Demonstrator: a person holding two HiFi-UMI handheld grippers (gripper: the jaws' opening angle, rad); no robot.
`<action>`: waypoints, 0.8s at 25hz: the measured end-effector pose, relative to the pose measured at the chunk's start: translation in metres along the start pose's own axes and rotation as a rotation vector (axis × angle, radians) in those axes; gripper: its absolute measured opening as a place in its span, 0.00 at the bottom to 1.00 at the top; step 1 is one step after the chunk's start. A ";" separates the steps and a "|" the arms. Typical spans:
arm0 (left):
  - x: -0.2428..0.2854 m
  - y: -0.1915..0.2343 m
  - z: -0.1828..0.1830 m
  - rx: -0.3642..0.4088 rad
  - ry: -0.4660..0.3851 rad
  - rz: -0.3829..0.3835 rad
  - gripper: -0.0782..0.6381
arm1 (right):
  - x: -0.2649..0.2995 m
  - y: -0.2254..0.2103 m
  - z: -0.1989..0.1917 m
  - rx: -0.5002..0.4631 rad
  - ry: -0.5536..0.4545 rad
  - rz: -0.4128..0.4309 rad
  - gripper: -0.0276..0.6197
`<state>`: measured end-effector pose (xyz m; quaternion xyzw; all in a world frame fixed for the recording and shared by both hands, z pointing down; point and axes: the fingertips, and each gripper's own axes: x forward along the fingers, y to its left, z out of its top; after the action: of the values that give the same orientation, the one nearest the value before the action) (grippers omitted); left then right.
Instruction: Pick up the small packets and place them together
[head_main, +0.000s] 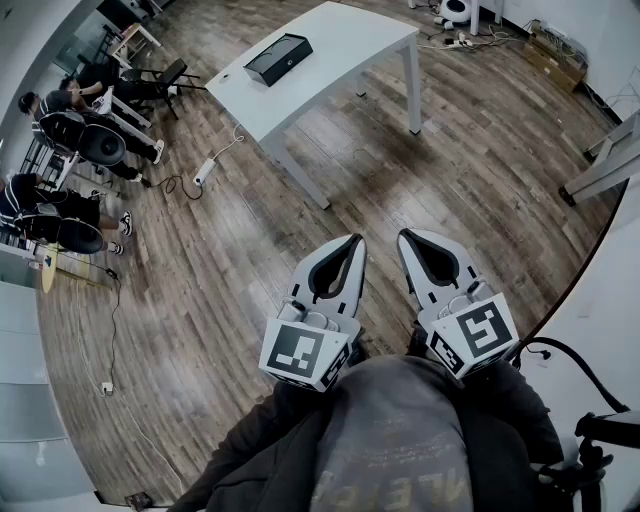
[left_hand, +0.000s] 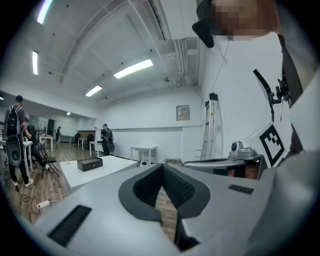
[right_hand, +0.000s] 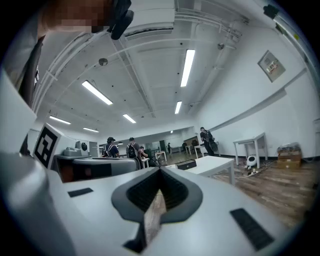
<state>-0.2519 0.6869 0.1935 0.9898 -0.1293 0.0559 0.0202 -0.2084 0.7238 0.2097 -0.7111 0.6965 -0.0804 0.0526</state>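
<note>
Holding: I have the left gripper (head_main: 353, 240) and the right gripper (head_main: 404, 236) side by side, close in front of the person's chest, both pointing roughly level above the wooden floor (head_main: 240, 270).
Left fingers (left_hand: 144, 189): closed tip to tip with nothing between them; only floor shows through the slit behind the tips.
Right fingers (right_hand: 175, 192): closed, pads together, gripping nothing.
Packets: I cannot tell where the small packets are; none of my 3 views shows them.
Tabletop (head_main: 345, 40): white, standing well apart from both grippers, ahead of them in the head view.
Black box (head_main: 278, 58): 1, lying flat on the tabletop, toward its left side.
Power strip (head_main: 205, 170): on the floor to the left of the tabletop's front leg, cable trailing.
People (head_main: 70, 125): seated at the far left of the room.
</note>
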 end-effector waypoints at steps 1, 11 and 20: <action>0.004 -0.005 -0.002 0.000 0.002 0.000 0.11 | -0.003 -0.004 -0.001 0.001 0.001 0.002 0.05; 0.037 -0.045 -0.022 -0.008 0.058 -0.011 0.11 | -0.021 -0.040 -0.016 0.047 0.019 0.035 0.05; 0.061 -0.029 -0.045 -0.042 0.110 -0.003 0.11 | 0.001 -0.059 -0.032 0.155 0.017 0.080 0.05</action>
<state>-0.1904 0.7022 0.2442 0.9848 -0.1274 0.1076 0.0483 -0.1561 0.7258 0.2521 -0.6758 0.7164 -0.1380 0.1045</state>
